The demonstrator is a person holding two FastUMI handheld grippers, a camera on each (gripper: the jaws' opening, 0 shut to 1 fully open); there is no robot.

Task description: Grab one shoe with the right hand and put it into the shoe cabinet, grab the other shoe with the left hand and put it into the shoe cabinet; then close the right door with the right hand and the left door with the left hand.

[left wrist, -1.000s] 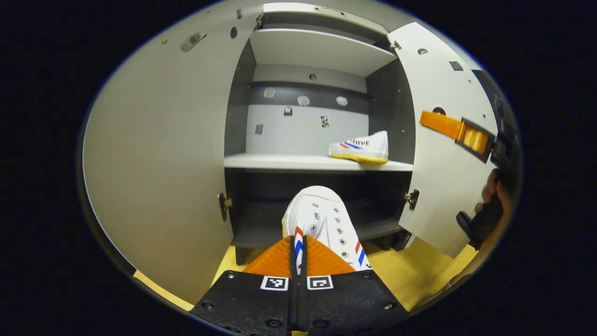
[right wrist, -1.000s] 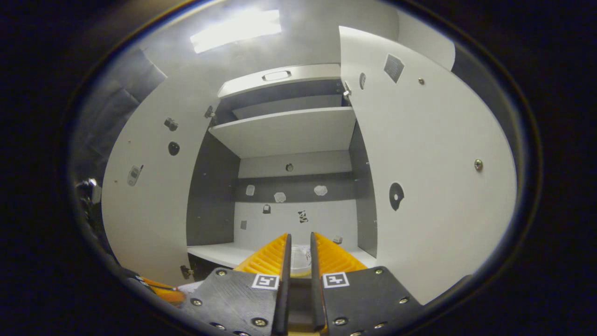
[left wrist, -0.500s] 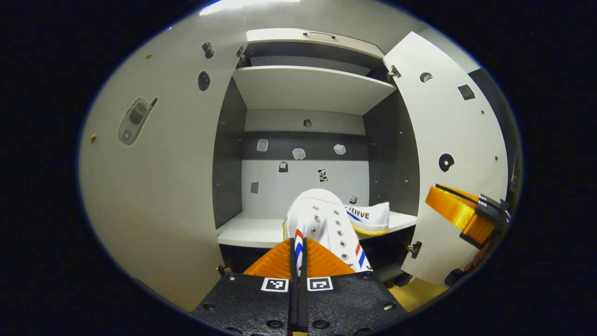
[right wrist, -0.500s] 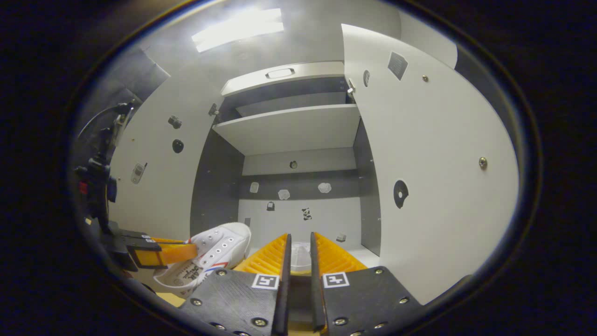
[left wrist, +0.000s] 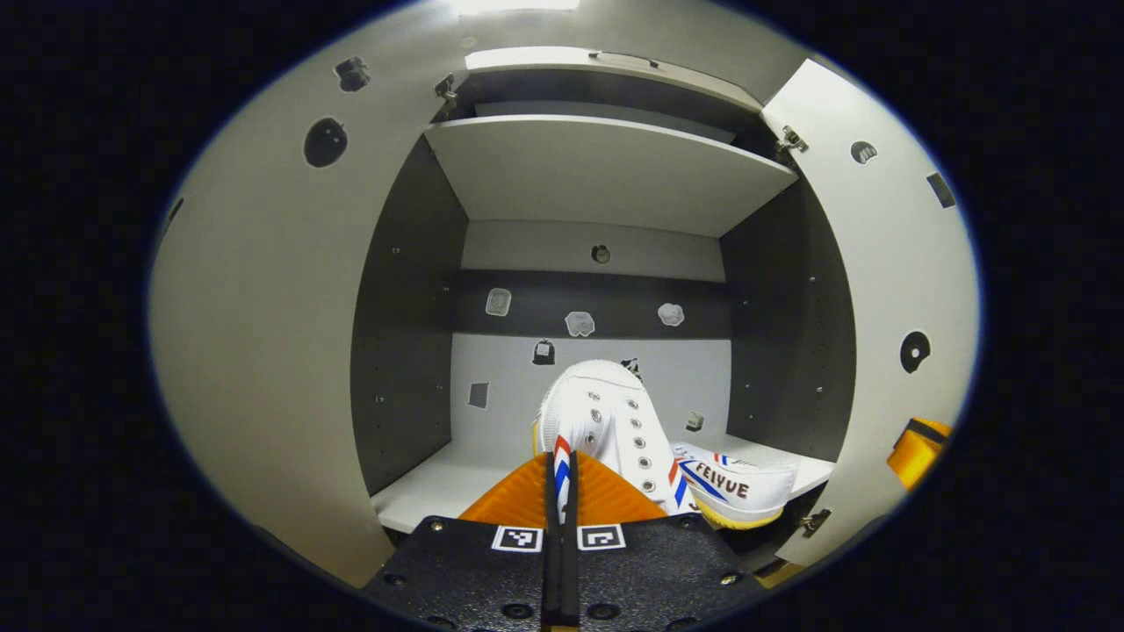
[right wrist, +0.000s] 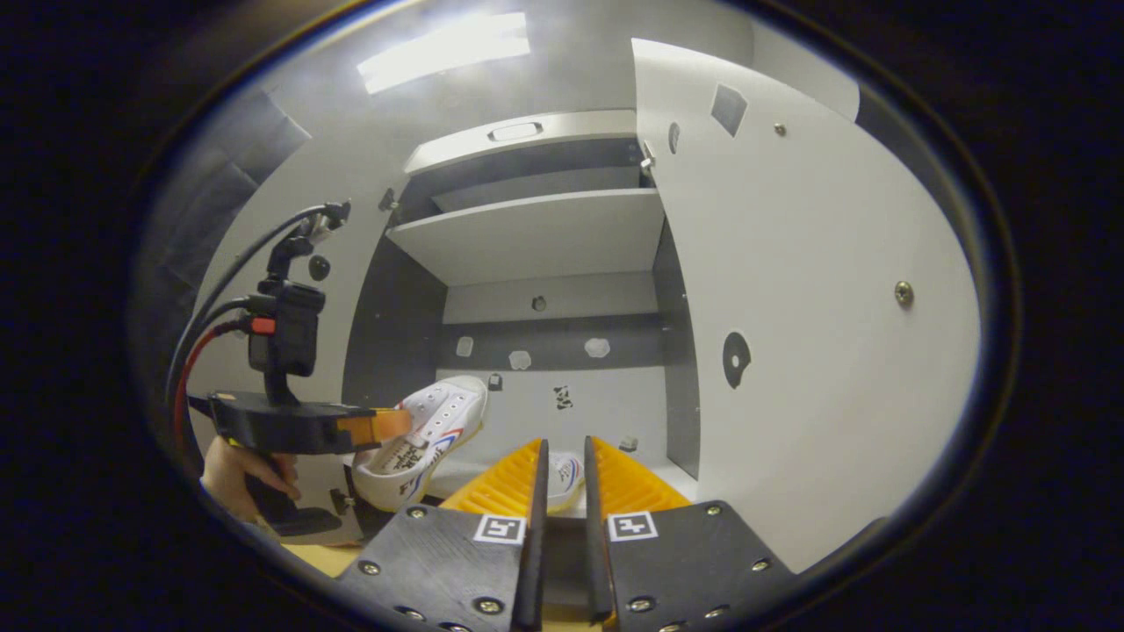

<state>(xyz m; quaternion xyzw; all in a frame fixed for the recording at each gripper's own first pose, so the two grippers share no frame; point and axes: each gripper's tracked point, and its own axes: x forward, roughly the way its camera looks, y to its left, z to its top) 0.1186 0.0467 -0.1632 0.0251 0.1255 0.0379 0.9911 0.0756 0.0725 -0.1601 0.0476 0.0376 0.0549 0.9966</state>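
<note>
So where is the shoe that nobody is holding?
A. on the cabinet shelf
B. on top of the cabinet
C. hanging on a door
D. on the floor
A: the loose shoe lies on the middle shelf inside the open cabinet, beside the shoe pinched in the left gripper.

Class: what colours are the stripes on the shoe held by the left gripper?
Red and blue stripes on the white shoe, clearest in the left gripper view.

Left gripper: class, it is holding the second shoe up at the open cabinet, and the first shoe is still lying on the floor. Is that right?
Not quite. The first shoe lies on the cabinet's middle shelf, not on the floor, as the left gripper view shows. The rest holds: the left gripper holds the second shoe at the open cabinet.
</note>
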